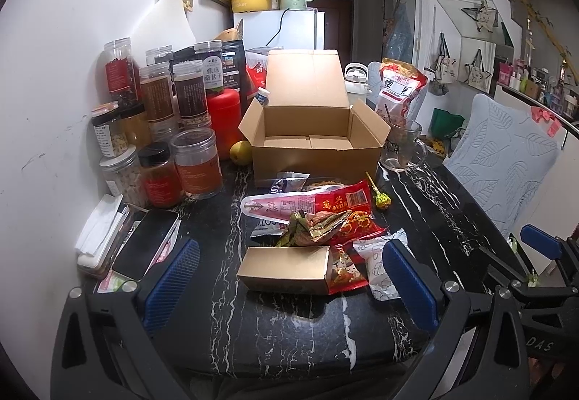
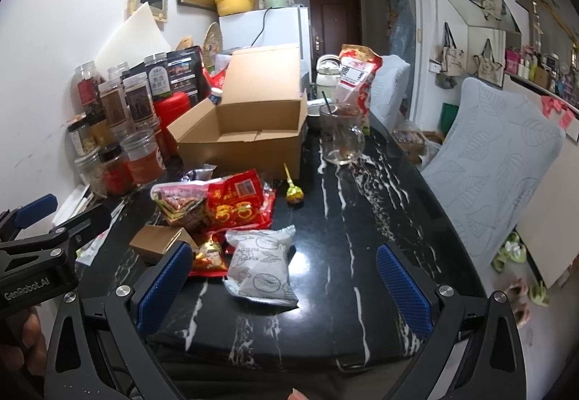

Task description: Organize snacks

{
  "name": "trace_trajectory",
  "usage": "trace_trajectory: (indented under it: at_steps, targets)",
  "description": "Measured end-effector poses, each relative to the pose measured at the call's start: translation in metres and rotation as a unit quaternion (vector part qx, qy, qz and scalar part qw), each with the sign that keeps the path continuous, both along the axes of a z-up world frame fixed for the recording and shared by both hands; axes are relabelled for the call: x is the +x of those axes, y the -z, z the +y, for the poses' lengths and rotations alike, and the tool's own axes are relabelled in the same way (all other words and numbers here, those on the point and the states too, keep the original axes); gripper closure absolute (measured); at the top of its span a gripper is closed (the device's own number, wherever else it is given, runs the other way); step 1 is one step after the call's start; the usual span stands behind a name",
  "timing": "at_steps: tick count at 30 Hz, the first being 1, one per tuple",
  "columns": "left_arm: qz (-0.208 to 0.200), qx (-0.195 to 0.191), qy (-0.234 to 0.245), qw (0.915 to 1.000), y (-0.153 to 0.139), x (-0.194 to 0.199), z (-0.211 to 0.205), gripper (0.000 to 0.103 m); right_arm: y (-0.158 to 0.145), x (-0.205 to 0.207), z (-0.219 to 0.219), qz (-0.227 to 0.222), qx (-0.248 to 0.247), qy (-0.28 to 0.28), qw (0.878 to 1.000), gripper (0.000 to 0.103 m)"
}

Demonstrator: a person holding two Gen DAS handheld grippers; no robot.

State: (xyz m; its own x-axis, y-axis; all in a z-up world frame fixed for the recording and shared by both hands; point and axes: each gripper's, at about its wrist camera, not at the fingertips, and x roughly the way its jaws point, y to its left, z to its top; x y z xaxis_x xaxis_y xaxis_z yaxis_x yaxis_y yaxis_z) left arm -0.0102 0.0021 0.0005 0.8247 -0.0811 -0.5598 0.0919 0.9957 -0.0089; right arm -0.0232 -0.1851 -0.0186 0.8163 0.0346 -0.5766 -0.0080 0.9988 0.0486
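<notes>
Both claws hang spread wide with nothing between their pads. Seen from the left wrist, the left gripper (image 1: 289, 277) frames the small gold carton (image 1: 287, 269) at lower centre, with red snack packets (image 1: 343, 215) and a white wrapped pastry (image 1: 380, 266) heaped just behind and to its right; the open cardboard box (image 1: 311, 135) waits at centre frame, seemingly empty, and a lollipop (image 1: 380, 197) lies apart at right of the heap. Seen from the right wrist, the right gripper (image 2: 286, 287) is released too, and the white wrapped pastry (image 2: 262, 266) sits between its fingers at centre, touching the red packets (image 2: 235, 204) above it; the cardboard box (image 2: 249, 135) stands in the upper middle, just beside a glass mug (image 2: 342, 139). Likely best: close gently across the pastry's short width, since the soft wrapper may crush or slip, lift clear of the neighbouring packets, and carry it well over the box's near wall, keeping away from the mug.
</notes>
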Motion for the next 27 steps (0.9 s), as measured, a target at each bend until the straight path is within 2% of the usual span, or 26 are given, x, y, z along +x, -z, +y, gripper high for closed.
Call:
trace_trajectory:
  at_steps: [15,27]
  targets:
    - [0.012,-0.011,0.006,0.9998,0.007,-0.001,0.005,0.0,0.008,0.004,0.002,0.01,0.002,-0.008,1.0,0.0]
    - [0.049,-0.021,0.017,0.9984,0.033,0.013,0.013,0.0,0.039,0.023,0.005,0.044,-0.004,-0.028,0.999,0.0]
